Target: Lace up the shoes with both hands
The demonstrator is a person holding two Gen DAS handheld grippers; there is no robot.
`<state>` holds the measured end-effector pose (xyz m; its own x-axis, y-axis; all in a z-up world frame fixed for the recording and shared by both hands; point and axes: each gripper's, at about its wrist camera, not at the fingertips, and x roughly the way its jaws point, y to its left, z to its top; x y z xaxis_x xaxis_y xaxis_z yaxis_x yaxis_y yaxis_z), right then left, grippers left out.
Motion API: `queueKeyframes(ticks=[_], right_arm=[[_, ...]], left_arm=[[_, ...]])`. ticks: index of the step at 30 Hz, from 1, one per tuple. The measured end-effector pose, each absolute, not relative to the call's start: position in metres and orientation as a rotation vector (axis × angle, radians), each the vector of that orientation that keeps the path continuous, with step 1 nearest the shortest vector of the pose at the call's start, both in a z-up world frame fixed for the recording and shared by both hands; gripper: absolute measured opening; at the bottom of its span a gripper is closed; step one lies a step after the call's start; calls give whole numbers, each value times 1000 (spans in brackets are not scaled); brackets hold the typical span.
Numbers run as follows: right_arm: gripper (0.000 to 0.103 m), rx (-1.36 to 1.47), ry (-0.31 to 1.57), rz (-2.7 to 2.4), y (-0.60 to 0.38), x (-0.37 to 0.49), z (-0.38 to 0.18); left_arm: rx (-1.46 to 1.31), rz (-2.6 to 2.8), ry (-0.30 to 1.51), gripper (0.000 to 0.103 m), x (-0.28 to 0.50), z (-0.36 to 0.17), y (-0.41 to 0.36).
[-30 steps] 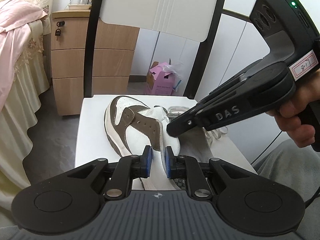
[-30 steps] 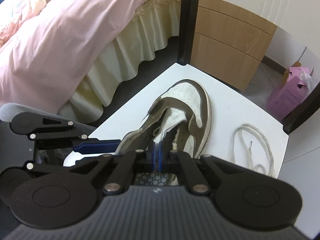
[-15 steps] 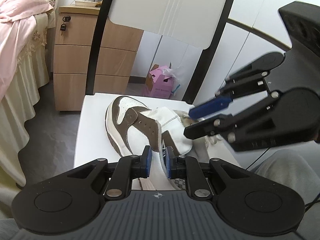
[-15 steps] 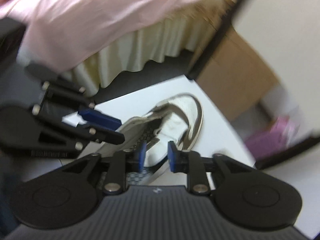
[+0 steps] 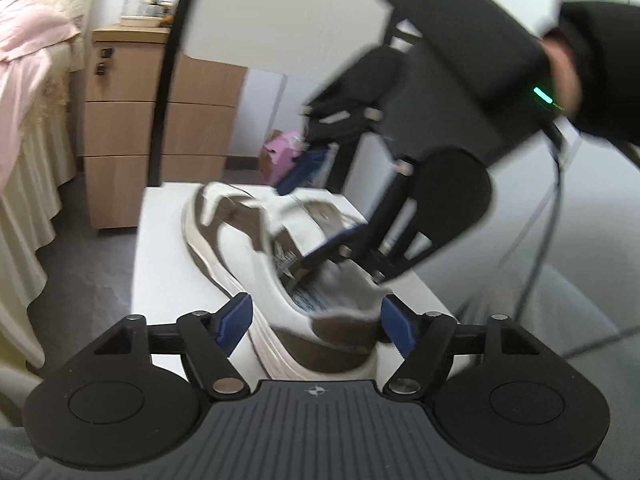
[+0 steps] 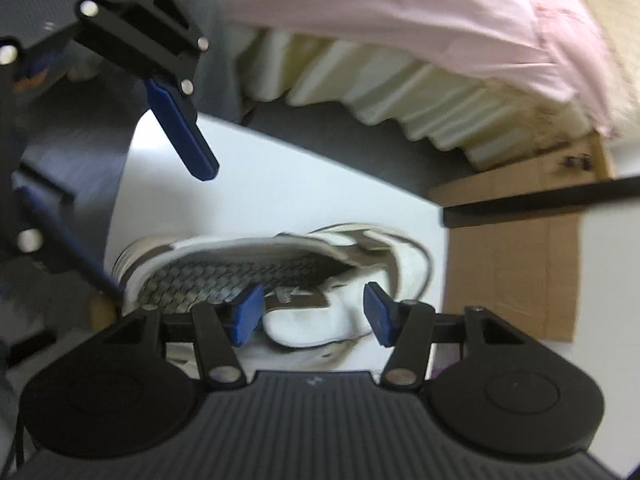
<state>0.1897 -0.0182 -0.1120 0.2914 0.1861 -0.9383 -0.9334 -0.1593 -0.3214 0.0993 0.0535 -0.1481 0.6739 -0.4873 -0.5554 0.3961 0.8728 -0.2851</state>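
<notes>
Both tools have just been opening: the left tool point(image 5: 316, 326), pinched on the shoe's collar a second ago, is now released with the heel of the shoe point(image 5: 280, 264) between its spread pads, untouched as far as can be seen. The right tool point(image 6: 312, 314), clenched before, is likewise released and has been rolled over the shoe's opening, its pads either side of the tongue without pressing.

Lacing is judged barely begun: no lace is seen threaded through the shoe, and none is in view now. The shoe is lying on the white surface point(image 5: 160, 240).

Beyond the shoe, blur leaves no writing readable.
</notes>
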Motion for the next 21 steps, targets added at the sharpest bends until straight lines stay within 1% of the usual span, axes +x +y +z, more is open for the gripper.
queueKeyframes(ticks=[2,3,5,6,8,14,15,17,18,19,20,21], right_arm=[[57,-1413,822,1208,-14,190,-121],[58,-1430,820,1217,-12,189,-124],[59,-1454,806,1247,-9,188,-127],[62,-1466,788,1253,-7,189,-126],[62,-1509,715,1219,-5,190,-127],[63,-1578,697,1226,-1,186,-141],[61,-1579,694,1217,-1,185,-144],[60,-1570,697,1195,0,184,-148],[57,-1554,710,1176,0,184,-149],[49,-1536,728,1165,0,183,-151],[49,-1508,753,1145,0,183,-152],[45,-1469,770,1118,0,184,-150]], left_arm=[[-135,-491,656,83,98,-149,48],[-138,-478,658,87,98,-150,46],[-139,-476,665,87,97,-149,44],[-135,-481,664,87,95,-148,44],[-115,-493,636,87,89,-144,42],[0,-493,641,88,80,-148,25],[15,-468,649,88,80,-150,22],[54,-410,674,88,83,-156,15],[73,-386,690,88,86,-160,12],[82,-369,704,88,88,-163,10],[80,-363,716,88,89,-165,9],[78,-360,724,88,90,-167,8]])
